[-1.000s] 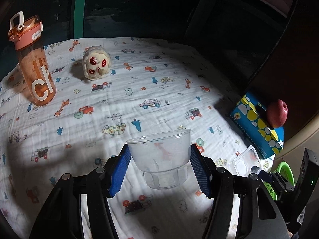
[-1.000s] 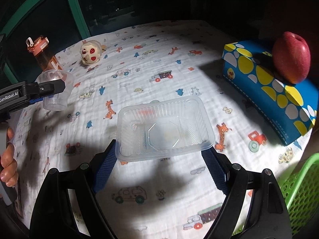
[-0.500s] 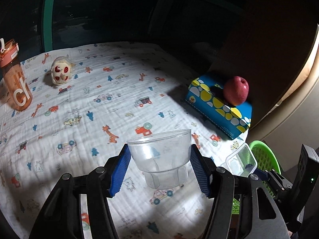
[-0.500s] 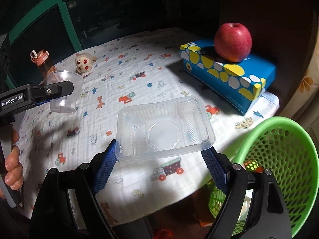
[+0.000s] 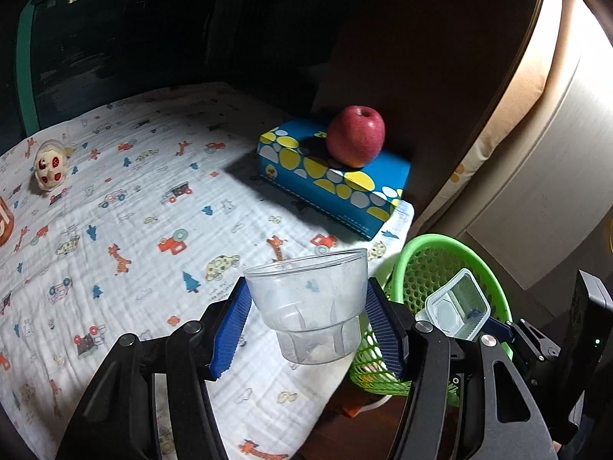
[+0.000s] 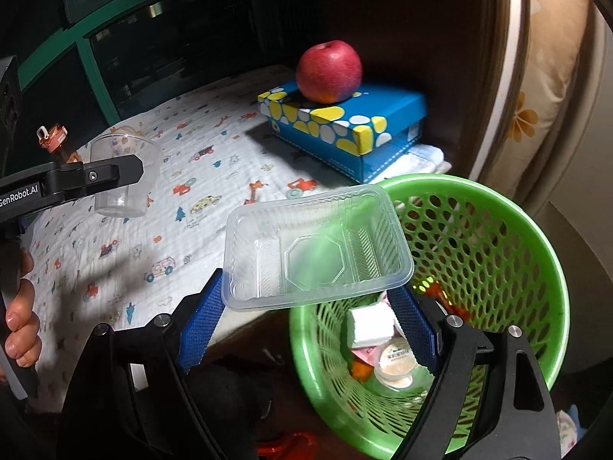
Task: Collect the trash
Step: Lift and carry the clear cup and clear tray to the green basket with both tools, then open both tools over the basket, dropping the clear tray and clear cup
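My left gripper (image 5: 306, 324) is shut on a clear plastic cup (image 5: 310, 306), held upright over the table's right edge. My right gripper (image 6: 310, 314) is shut on a clear rectangular plastic tray (image 6: 318, 247), its blue pads pressing both short ends. The tray hangs over the left rim of the green mesh bin (image 6: 498, 253), which stands below the table edge and holds several pieces of trash. In the left wrist view the tray (image 5: 458, 308) shows above the bin (image 5: 429, 264). The cup (image 6: 124, 176) and left gripper (image 6: 115, 172) appear at the left of the right wrist view.
A blue and yellow tissue box (image 6: 345, 122) with a red apple (image 6: 329, 71) on top sits at the table's right end. A small plush toy (image 5: 49, 165) and an orange bottle (image 6: 53, 140) stand far left on the patterned cloth (image 5: 134, 230). A hand (image 6: 19, 326) grips the left handle.
Both grippers have swung right across the table with their loads. The green bin has come fully into view under the tray, and the bottle and toy have slid off to the left.
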`<control>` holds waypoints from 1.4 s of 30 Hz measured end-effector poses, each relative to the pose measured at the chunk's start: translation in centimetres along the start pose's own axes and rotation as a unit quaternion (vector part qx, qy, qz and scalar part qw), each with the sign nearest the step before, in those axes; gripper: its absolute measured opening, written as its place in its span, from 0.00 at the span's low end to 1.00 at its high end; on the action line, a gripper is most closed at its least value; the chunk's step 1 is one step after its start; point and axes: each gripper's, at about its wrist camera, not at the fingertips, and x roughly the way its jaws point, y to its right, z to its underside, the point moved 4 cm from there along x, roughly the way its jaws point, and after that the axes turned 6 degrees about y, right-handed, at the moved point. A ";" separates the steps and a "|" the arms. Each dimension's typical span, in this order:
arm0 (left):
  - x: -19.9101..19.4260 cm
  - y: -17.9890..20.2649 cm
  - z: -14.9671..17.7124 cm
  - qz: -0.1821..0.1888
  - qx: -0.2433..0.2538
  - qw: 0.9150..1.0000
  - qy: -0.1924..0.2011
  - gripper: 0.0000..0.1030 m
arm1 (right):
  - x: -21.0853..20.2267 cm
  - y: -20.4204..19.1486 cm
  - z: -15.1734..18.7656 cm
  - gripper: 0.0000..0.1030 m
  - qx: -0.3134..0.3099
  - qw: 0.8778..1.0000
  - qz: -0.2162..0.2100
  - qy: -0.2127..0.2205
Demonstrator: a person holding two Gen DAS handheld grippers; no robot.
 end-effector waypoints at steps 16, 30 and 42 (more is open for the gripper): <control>2.7 9.0 0.9 0.050 0.065 0.996 -0.022 0.57 | -2.8 8.2 2.4 0.80 0.052 0.996 0.066 0.003; 4.5 13.5 1.2 0.083 0.094 0.991 -0.040 0.57 | -4.0 11.4 3.8 0.83 0.076 0.993 0.086 0.001; 5.8 15.6 2.3 0.097 0.108 0.987 -0.061 0.57 | -6.3 12.3 4.7 0.85 0.089 0.992 0.092 0.011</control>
